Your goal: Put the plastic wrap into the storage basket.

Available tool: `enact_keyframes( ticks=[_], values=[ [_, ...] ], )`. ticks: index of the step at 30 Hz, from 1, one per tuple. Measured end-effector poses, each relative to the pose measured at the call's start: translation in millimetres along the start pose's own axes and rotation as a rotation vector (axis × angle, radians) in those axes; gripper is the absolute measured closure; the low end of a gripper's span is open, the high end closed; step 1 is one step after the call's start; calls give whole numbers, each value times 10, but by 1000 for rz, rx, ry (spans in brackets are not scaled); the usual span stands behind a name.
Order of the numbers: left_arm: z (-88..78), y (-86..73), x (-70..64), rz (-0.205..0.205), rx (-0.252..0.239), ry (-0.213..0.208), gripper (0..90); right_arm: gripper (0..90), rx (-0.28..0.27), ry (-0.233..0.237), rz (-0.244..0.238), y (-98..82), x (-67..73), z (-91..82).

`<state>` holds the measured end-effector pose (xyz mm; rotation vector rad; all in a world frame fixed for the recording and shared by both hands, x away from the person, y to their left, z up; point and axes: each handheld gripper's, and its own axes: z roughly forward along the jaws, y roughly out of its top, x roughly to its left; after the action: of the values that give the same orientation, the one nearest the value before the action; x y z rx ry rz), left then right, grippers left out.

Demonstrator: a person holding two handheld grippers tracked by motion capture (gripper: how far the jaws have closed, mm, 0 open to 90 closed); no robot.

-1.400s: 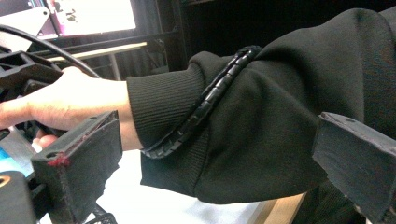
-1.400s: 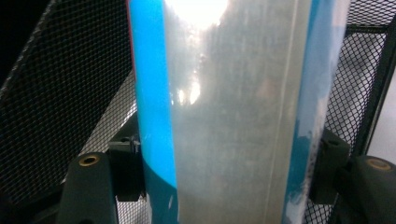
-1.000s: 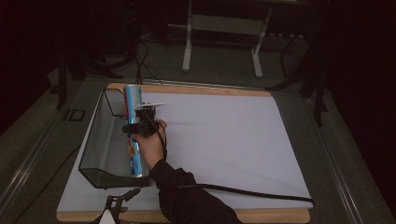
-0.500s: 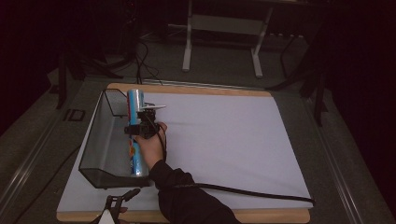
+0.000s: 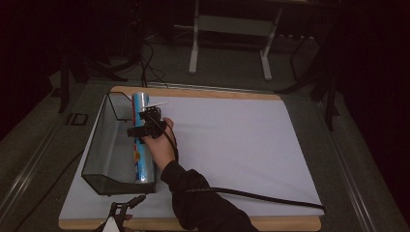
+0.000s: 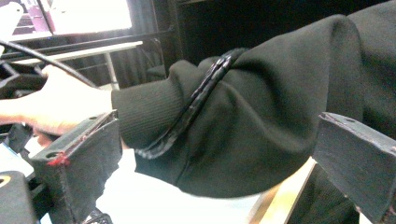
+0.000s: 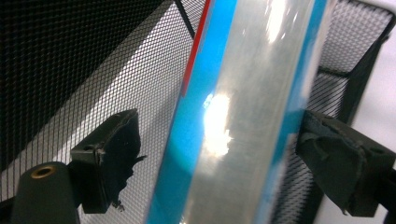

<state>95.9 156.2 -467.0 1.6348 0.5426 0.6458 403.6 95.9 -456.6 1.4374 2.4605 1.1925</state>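
1. The left gripper (image 5: pixel 126 209) waits at the near table edge, jaws spread wide with nothing between them; just beyond them is the person's black sleeve (image 6: pixel 261 107).
2. Farther out, the right gripper (image 7: pixel 215 163) has just been opening its jaws. They stand wide on either side of the blue and silver tube (image 7: pixel 243 112), with a gap at the left pad.
3. The tube lies lengthwise in the black mesh tray (image 5: pixel 99 147), along the wall nearest this gripper.
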Motion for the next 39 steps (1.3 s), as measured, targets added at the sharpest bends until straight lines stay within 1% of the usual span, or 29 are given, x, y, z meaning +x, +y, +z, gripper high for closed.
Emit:
enact_keyframes(
  ticks=[2,4,5,6,8,10,12,13,14,15,16,18,20,22,24,25,27,28,29,31,34,37,39],
  values=[
    [3,0,0,1,3,0,26,118,13,3,-48,25,-19,-59],
    [6,-1,-1,2,4,-1,26,114,2,-18,-92,37,-28,-136],
    [7,-1,-2,4,6,-2,26,111,-2,-22,-113,40,-34,-164],
    [10,-2,-3,4,8,-3,25,111,-5,-23,-143,42,-39,-213],
    [15,-3,-4,6,10,-2,25,111,2,-18,-173,42,-53,-285],
    [22,-3,-6,6,11,-3,26,111,12,-7,-181,42,-75,-357],
    [28,-4,-7,6,15,-4,25,111,0,-27,-204,40,-96,-442],
    [31,-5,-8,6,16,-4,26,111,-1,-20,-210,41,-115,-481],
    [33,-6,-7,7,18,-4,26,111,1,-24,-215,42,-136,-516],
    [37,-6,-7,6,18,-3,25,112,2,-27,-215,44,-161,-549],
    [39,-6,-5,5,19,-3,26,112,1,-21,-214,46,-190,-581],
    [43,-7,-5,7,20,-3,26,112,1,-38,-228,45,-232,-626],
    [46,-9,-7,6,20,-2,26,112,-5,-42,-249,31,-278,-679],
    [49,-11,-3,5,23,-2,26,135,-17,-57,-264,7,-327,-736],
    [54,-11,2,2,23,-1,26,137,-30,-42,-274,-13,-395,-814],
    [57,-11,5,4,25,-1,26,139,-39,-50,-277,-18,-423,-841],
    [64,-13,6,4,24,-1,26,138,-36,-28,-264,-30,-491,-897],
    [69,-14,4,4,26,-1,26,138,-40,-37,-264,-40,-508,-915],
    [71,-14,3,6,28,-2,26,136,-44,-41,-275,-59,-535,-949],
    [73,-14,0,7,28,-2,26,132,-45,-36,-280,-86,-566,-995],
    [76,-14,-1,7,28,-1,26,127,-68,-16,-276,-136,-622,-1093],
    [76,-14,-1,7,28,-1,25,120,-82,-21,-295,-185,-660,-1173],
    [75,-15,0,7,27,0,26,119,-90,-31,-309,-234,-717,-1237]
  ],
)
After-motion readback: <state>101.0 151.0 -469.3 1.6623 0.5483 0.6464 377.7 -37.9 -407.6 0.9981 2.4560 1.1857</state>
